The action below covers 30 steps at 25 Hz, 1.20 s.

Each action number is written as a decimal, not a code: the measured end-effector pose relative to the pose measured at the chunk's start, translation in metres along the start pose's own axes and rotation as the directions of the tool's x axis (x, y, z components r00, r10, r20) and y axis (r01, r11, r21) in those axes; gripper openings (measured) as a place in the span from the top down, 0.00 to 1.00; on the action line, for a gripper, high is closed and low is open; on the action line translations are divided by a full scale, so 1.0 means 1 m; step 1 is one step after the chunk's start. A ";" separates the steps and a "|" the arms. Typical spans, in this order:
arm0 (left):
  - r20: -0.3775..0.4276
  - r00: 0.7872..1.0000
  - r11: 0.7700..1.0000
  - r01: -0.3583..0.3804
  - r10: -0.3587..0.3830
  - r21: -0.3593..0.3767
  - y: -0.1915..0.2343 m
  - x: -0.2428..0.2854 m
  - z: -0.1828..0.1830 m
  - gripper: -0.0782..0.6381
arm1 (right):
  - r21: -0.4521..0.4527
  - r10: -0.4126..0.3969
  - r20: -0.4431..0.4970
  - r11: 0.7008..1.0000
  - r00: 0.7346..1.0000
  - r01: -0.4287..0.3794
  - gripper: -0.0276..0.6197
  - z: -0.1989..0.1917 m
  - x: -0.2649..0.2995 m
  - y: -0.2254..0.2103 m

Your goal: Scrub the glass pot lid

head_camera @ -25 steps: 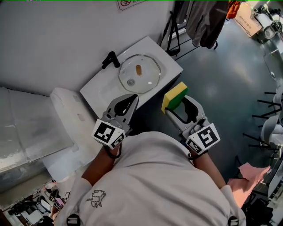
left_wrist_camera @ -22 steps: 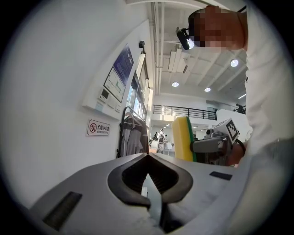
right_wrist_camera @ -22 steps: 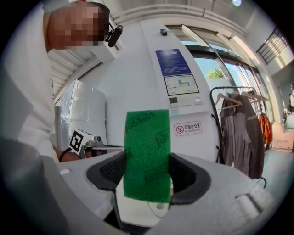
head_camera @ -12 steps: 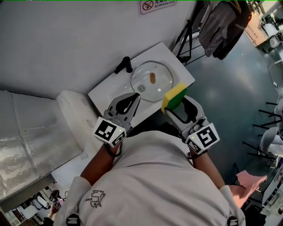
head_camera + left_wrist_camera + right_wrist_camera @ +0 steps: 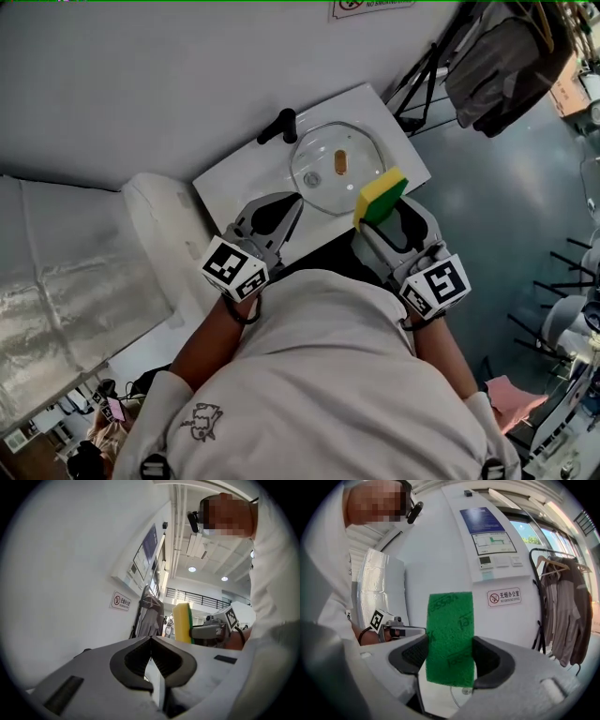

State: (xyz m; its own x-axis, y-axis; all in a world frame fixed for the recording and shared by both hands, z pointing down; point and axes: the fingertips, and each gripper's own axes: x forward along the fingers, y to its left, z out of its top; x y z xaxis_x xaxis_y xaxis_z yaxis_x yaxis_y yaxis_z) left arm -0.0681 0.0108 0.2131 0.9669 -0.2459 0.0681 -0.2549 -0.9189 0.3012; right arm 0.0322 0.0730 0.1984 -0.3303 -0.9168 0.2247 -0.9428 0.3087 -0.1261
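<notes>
- Glass pot lid [image 5: 328, 155] lies flat on the white counter [image 5: 234, 183] by the wall. Its brown knob [image 5: 340, 161] is at the centre, and a black handle-like fitting [image 5: 278, 127] sits just beyond its left rim.
- On the left, my left gripper [image 5: 296, 199] has its jaws pressed together with nothing between them. Its tip is over the counter, just short of the lid's near-left rim and not touching it as far as I can judge.
- In the middle, I expect the lid to be rigid, fairly heavy for its size and breakable. I also expect it to be slick, so it will likely skate on the smooth counter once I push on it. The knob looks like the only real handhold. Otherwise I would press down near the rim with the closed left jaws to pin it.
- On the right, my right gripper [image 5: 375, 214] pinches a yellow-and-green sponge [image 5: 380, 195] across its width, and the green scouring face points forward in the right gripper view. The sponge is soft, so it should give under pressure.
- From the head view the sponge overlaps the lid's near-right rim, but I cannot tell whether it touches the glass.
</notes>
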 end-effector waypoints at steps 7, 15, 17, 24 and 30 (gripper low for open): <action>-0.069 0.997 0.992 -0.045 0.037 -0.117 0.040 0.012 -0.042 0.88 | 0.048 0.022 -0.057 0.999 0.998 -0.019 0.51 -0.022 0.024 -0.034; -0.176 0.982 0.958 -0.117 0.072 -0.261 0.078 0.033 -0.103 0.73 | 0.045 0.036 -0.145 0.999 0.989 -0.030 0.51 -0.055 0.048 -0.076; -0.203 0.976 0.942 -0.137 0.076 -0.307 0.090 0.034 -0.122 0.69 | 0.038 0.045 -0.172 0.998 0.984 -0.039 0.51 -0.065 0.055 -0.081; -0.284 0.958 0.840 -0.192 0.048 -0.507 0.129 0.037 -0.197 0.61 | 0.020 0.106 -0.287 0.994 0.952 -0.104 0.51 -0.111 0.082 -0.083; -0.327 0.944 0.752 -0.238 0.031 -0.615 0.156 0.044 -0.256 0.55 | -0.016 0.161 -0.390 0.983 0.907 -0.182 0.51 -0.155 0.098 -0.081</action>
State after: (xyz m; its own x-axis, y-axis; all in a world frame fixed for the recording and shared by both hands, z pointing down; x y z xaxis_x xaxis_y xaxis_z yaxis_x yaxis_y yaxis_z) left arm -0.0626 -0.0642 0.5067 0.9091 -0.1599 0.3848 -0.4145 -0.4423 0.7954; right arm 0.0693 -0.0029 0.3807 -0.4694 -0.6827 0.5601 -0.8676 0.4744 -0.1489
